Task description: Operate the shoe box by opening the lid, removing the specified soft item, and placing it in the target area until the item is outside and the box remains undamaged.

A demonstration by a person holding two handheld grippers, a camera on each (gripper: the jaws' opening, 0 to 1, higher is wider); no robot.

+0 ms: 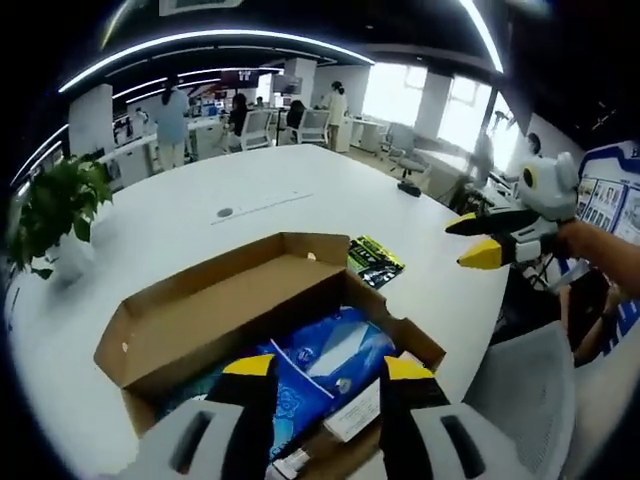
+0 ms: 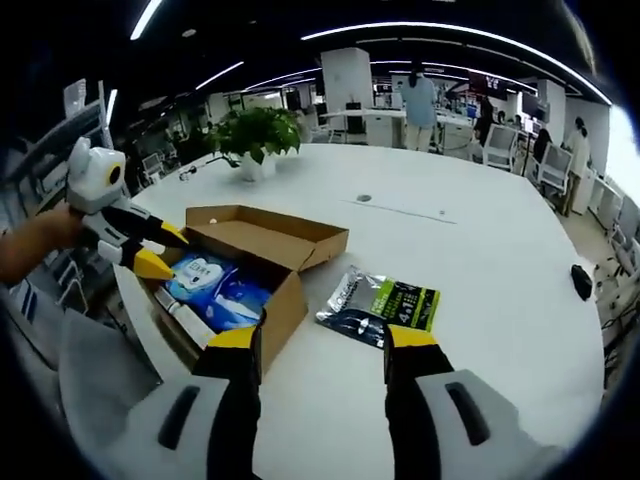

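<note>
An open cardboard shoe box (image 1: 190, 320) lies on the white table, its lid flap folded back. Inside it rests a blue soft pack (image 1: 335, 355) beside a white card. My left gripper (image 1: 328, 367) hovers open just above the blue pack, holding nothing. My right gripper (image 1: 490, 240) comes in from the right, open and empty, off the table's edge. In the right gripper view the box (image 2: 300, 245) sits left of centre with the blue pack (image 2: 215, 285) showing, and the left gripper (image 2: 160, 250) is over its near end. My right gripper (image 2: 322, 338) stands open above the table.
A green and black packet (image 1: 375, 262) (image 2: 380, 305) lies on the table beside the box. A potted plant (image 2: 255, 135) stands at the table's far side. Grey chair backs sit close to the table edge (image 1: 480, 330). People stand at desks far behind.
</note>
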